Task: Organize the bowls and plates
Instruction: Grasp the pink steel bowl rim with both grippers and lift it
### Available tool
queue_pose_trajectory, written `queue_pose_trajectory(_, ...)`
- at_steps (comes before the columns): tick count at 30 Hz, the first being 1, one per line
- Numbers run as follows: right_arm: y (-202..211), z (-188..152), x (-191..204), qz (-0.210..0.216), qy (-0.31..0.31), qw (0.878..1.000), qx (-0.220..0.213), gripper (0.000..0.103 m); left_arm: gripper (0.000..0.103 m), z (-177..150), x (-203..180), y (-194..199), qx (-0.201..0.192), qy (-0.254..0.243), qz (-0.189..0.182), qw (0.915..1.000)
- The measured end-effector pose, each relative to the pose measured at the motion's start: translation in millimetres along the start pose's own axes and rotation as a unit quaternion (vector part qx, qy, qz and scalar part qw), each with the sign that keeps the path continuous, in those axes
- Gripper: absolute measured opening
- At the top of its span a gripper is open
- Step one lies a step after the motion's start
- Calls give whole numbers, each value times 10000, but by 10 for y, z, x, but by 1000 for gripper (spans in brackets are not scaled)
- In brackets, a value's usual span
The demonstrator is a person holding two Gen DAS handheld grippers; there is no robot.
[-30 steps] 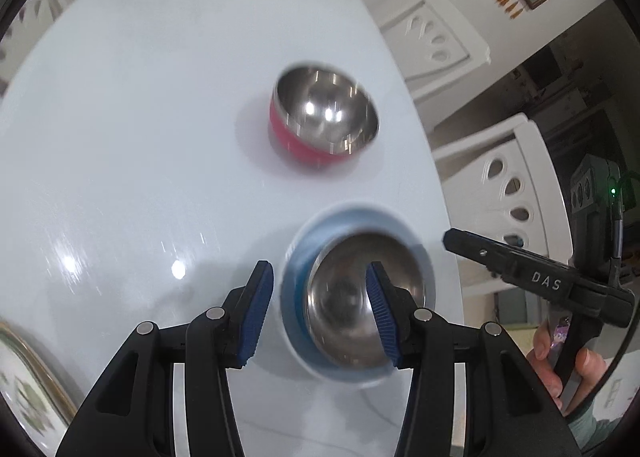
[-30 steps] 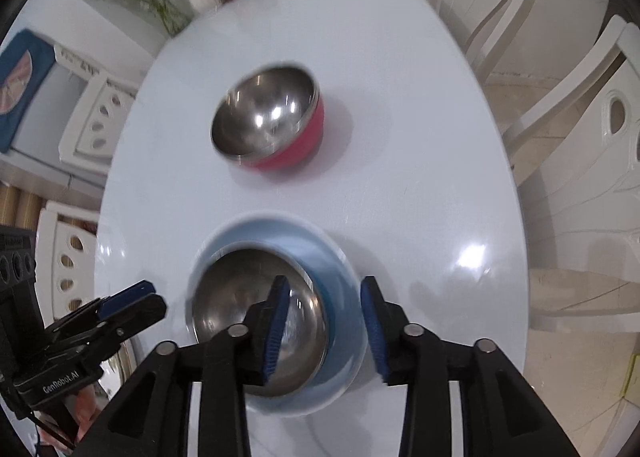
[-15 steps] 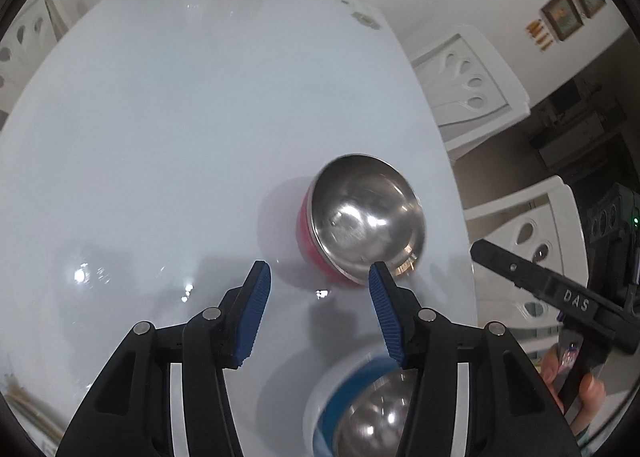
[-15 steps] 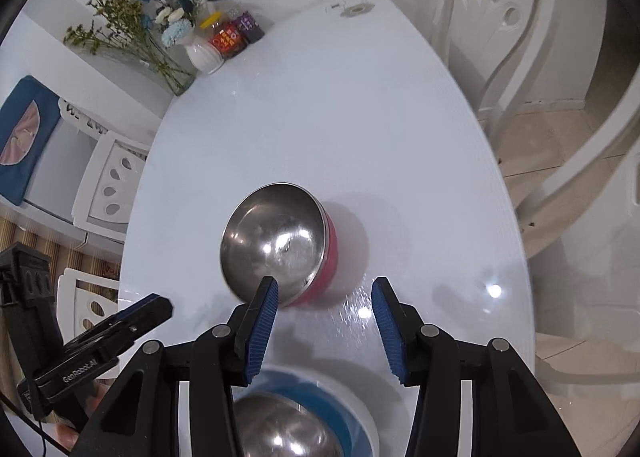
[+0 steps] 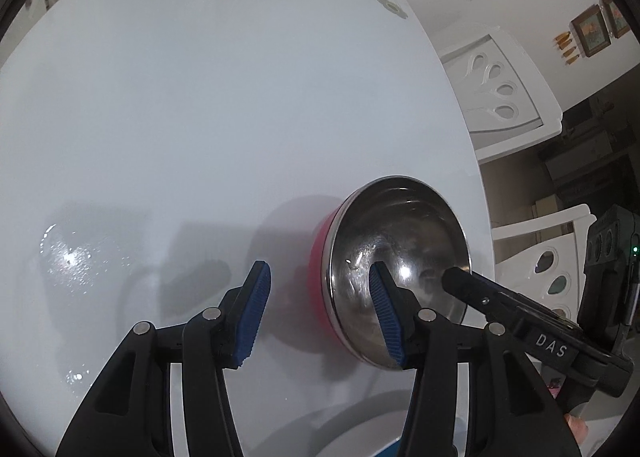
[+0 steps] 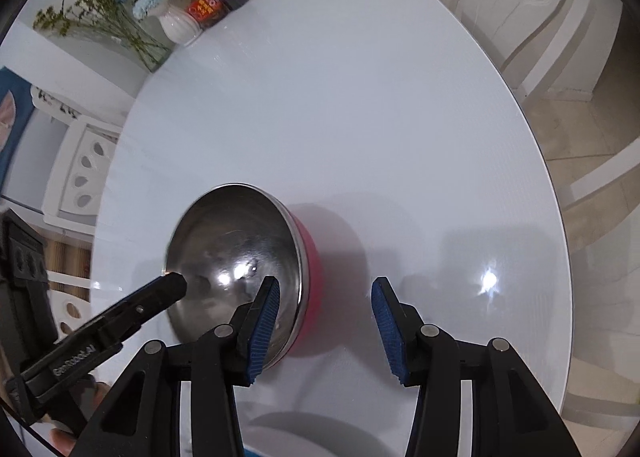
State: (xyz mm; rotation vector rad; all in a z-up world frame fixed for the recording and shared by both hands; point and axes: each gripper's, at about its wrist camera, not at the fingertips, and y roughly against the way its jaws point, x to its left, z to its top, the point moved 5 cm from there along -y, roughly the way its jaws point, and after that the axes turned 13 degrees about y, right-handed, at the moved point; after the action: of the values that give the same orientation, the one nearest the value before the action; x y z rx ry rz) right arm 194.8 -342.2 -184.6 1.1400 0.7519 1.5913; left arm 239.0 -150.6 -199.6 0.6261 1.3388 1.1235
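A steel bowl with a pink outside (image 5: 394,253) stands on the white table (image 5: 200,117); it also shows in the right wrist view (image 6: 236,253). My left gripper (image 5: 320,313) is open and empty, with its right finger over the bowl's left rim. My right gripper (image 6: 326,323) is open and empty, with its left finger over the bowl's right rim. Each gripper straddles one side of the bowl's wall. The right gripper's finger (image 5: 500,309) reaches over the bowl from the right in the left wrist view. The blue bowl is nearly out of view at the bottom edge.
A white vase with flowers (image 6: 176,27) and small jars (image 6: 212,3) stand at the table's far end. White chairs (image 5: 504,93) stand along the table's right side, and another white chair (image 6: 86,169) stands on the left.
Both grippers have moved forward from the blue bowl to the pink bowl. The blue bowl has slid out of view below. Both stay open.
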Motion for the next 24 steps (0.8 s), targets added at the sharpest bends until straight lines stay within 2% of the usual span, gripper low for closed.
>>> queue_pose_trajectory(4, -115, 21, 1, 37, 23, 10000, 67, 46, 46, -13, -7, -76, 52, -59, -50, 10000)
queue_pose_trajectory(6, -157, 33, 15, 36, 65, 9999, 80, 42, 40, -26, -12, -102, 69, -111, -72, 9999)
queue_pose_trajectory(7, -177, 32, 23, 38, 90, 9999, 95, 38, 34, -35, -17, -122, 97, -135, -93, 9998)
queue_pose_trajectory(11, -247, 14, 59, 13, 194, 9997, 156, 20, 27, -74, -51, -186, 115, -288, -95, 9995)
queue_pose_trajectory(14, -242, 3, 86, -207, 343, 9991, 126, 19, 27, -84, -63, -187, 105, -377, -79, 9992)
queue_pose_trajectory(17, -230, -36, 93, -207, 365, 9990, 164, 19, 27, -110, -46, -176, 147, -384, -91, 9991)
queue_pose_trajectory(24, 76, -15, 222, -347, 476, 9983, -48, 19, 27, -172, -130, 102, -40, -520, -221, 9984)
